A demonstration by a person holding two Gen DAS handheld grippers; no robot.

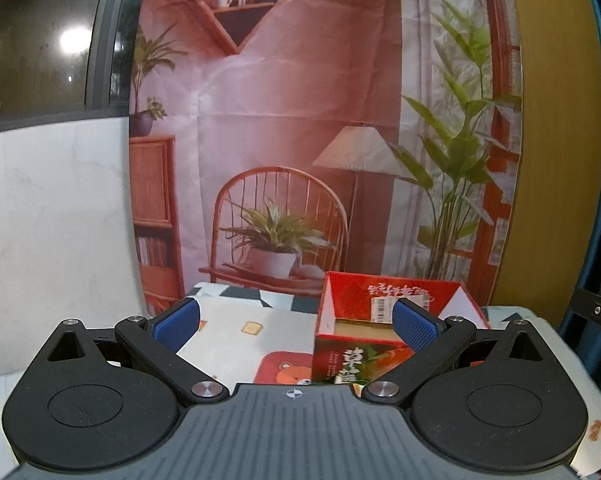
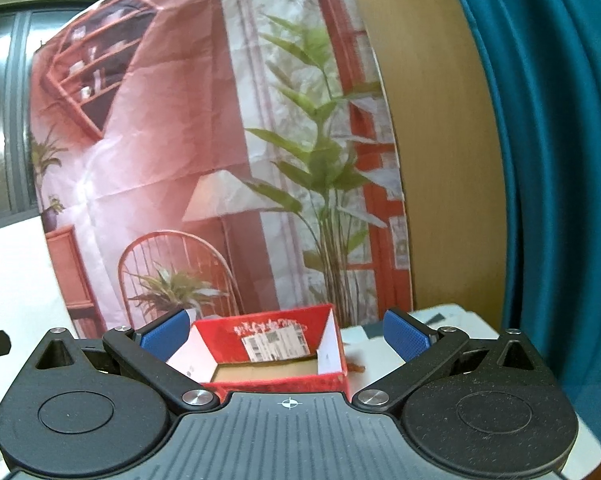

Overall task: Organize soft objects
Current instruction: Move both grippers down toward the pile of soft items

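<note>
Behind the patterned surface [image 1: 228,332], a printed backdrop [image 1: 300,120] of a wicker chair, lamp and potted plants is filling the view, with a teal curtain [image 2: 548,160] hanging off to the right claw's right. Both claws are hovering wide open and empty: the left claw [image 1: 296,320] is facing a red cardboard box [image 1: 380,320] sitting ahead and slightly right of its centre, its right pad overlapping the box's rim in that view, while the right claw [image 2: 286,334] is looking straight down into the same box [image 2: 272,344], which is appearing empty. No soft object is showing clearly in either view; a small brown item [image 2: 356,367] is lying just beside the box on the right claw's side, too blurred to identify. The likely risks: a claw may be clipping the light, open-flapped box and shoving or tipping it, or the two claws may be crowding each other over it.
</note>
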